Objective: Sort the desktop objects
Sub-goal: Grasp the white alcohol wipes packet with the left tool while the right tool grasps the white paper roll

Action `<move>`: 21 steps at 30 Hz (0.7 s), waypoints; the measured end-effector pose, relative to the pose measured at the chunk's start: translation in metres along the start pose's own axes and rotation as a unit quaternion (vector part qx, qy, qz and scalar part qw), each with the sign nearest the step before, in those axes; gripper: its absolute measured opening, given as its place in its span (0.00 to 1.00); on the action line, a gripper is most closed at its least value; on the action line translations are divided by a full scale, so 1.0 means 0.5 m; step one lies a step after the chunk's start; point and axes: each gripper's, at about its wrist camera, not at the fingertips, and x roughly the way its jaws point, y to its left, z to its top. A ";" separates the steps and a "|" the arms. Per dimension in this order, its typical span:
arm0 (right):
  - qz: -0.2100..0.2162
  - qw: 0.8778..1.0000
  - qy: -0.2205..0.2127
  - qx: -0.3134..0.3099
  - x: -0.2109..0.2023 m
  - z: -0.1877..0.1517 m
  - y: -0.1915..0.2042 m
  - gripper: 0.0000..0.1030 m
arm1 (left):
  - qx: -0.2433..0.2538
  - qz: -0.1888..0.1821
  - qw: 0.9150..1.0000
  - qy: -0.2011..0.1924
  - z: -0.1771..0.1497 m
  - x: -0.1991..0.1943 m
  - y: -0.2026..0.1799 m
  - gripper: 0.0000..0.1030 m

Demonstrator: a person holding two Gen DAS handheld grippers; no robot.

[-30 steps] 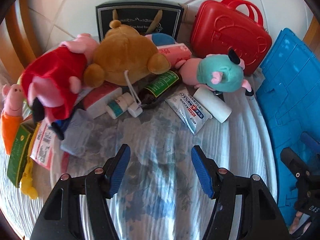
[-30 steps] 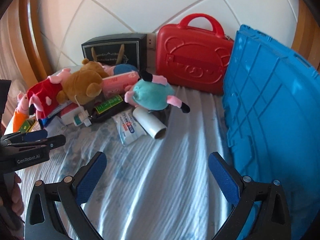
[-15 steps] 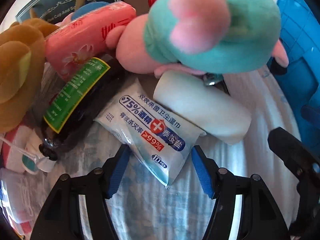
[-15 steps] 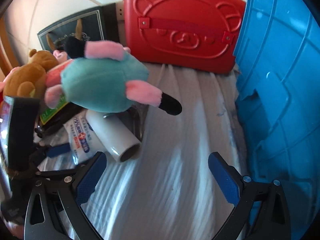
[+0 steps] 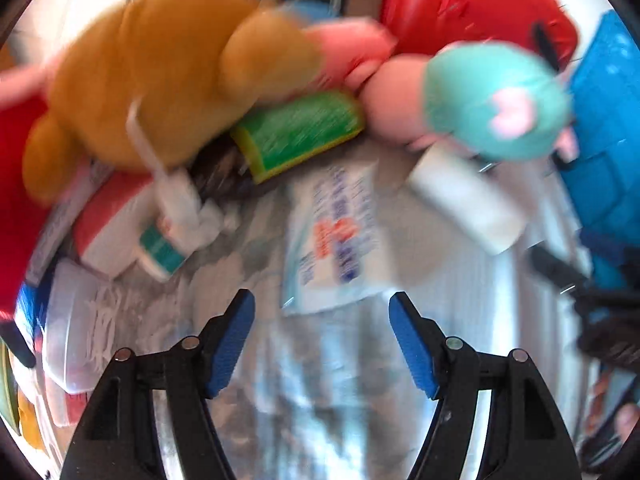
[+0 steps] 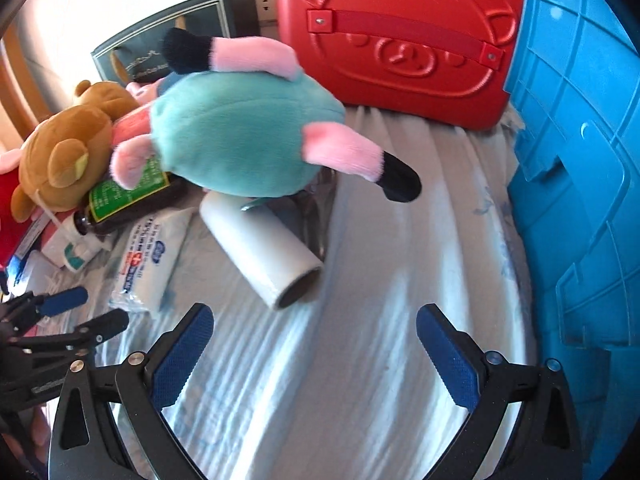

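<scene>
A white and blue wipes packet (image 5: 340, 236) lies on the striped cloth just beyond my left gripper (image 5: 322, 304). Its jaws are opening, with nothing between them; the packet's near edge lies just past the fingertips. That packet (image 6: 146, 264) also shows in the right wrist view, beside a white roll (image 6: 264, 248). My right gripper (image 6: 314, 318) hovers open and empty just short of the roll's open end. A teal and pink plush (image 6: 248, 140) rests over the roll's far end. A brown bear plush (image 5: 160, 76) and a green-labelled dark bottle (image 5: 300, 132) lie behind the packet.
A red case (image 6: 400, 40) leans at the back, a dark box (image 6: 168, 52) to its left. A blue crate lid (image 6: 580, 160) stands along the right. Small white bottles (image 5: 168, 236), a red and white box (image 5: 108, 236) and a red plush (image 5: 12, 200) crowd the left.
The left gripper has pulled back and swung left, so the packet now lies past its tips instead of between them, and its jaws stand wider. The right gripper has barely shifted.
</scene>
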 end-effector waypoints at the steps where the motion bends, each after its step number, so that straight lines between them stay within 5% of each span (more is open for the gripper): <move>1: 0.000 1.000 0.000 -0.003 0.002 0.004 0.005 1.00 | 0.006 0.002 1.000 -0.006 0.010 -0.001 -0.013 0.67; 9: 0.004 1.000 0.013 -0.009 0.055 0.025 0.004 1.00 | 0.037 0.047 0.998 0.024 0.043 0.109 -0.047 0.70; 16: 0.056 0.998 0.032 -0.003 0.138 0.050 0.015 1.00 | 0.015 0.033 0.999 -0.019 0.047 0.119 -0.010 0.91; 21: 0.059 0.998 0.013 0.007 0.132 0.042 0.014 1.00 | 0.014 0.032 0.998 -0.044 0.029 0.114 -0.011 0.94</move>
